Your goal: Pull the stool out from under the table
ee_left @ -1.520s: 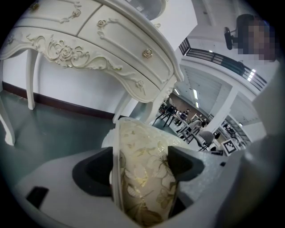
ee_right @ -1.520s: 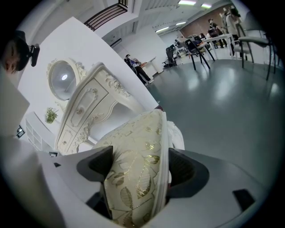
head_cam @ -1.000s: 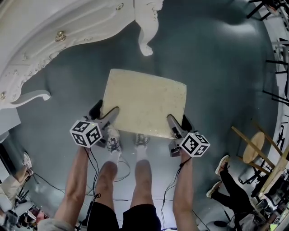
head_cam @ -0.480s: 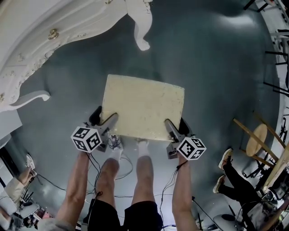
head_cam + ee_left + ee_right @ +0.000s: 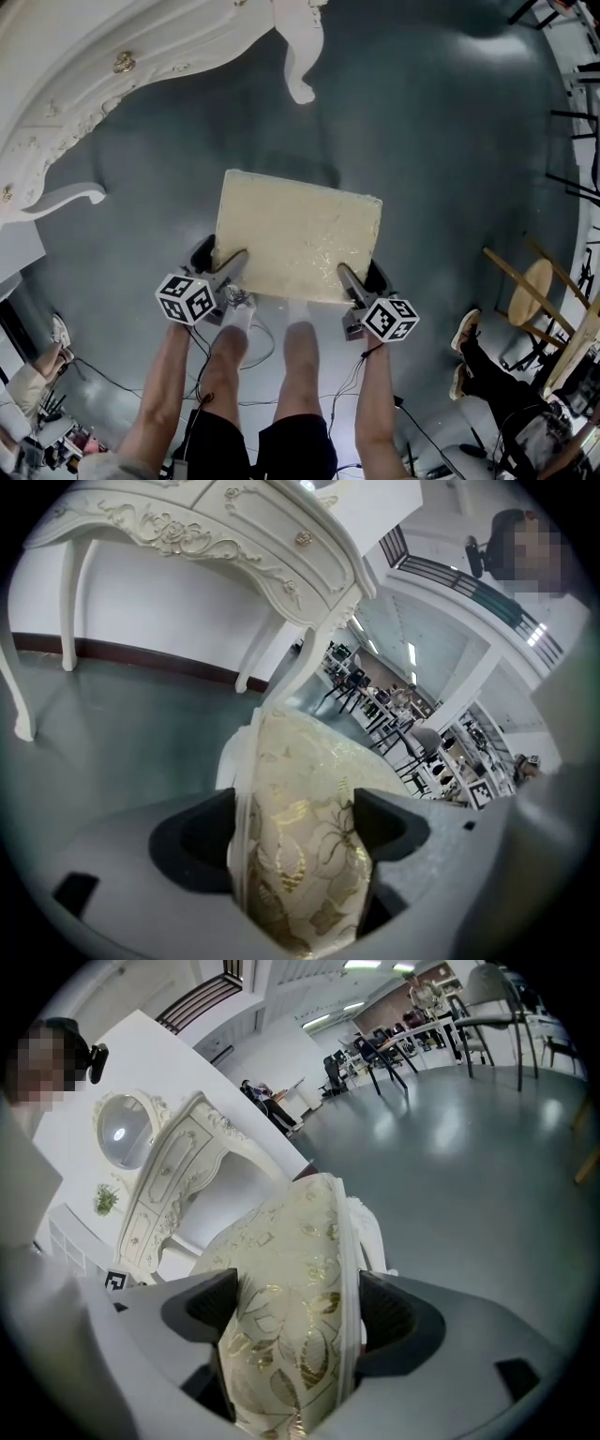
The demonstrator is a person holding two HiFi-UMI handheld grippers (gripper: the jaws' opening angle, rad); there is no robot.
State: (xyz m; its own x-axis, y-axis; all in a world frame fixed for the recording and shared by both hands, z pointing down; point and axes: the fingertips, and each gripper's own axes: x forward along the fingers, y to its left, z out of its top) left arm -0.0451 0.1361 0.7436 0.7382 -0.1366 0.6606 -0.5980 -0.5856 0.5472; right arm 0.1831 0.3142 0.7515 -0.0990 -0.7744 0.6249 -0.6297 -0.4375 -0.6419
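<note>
My left gripper [image 5: 219,261] and right gripper [image 5: 362,276] each have jaws clamped on a near corner of the stool [image 5: 298,234]; its padded rectangular seat, cream fabric patterned with gold leaves, lies long-side crosswise over the glossy grey floor [image 5: 450,150], clear of the carved white table [image 5: 103,75].

The stool [image 5: 298,234] seat is cream cloth with glossy gold leaf print; the floor [image 5: 450,150] looks smooth, slightly glossy.

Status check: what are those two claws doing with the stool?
Left gripper shut on stool seat edge; right gripper same. Stool on open floor, clear of white table. Person's legs close behind it.
</note>
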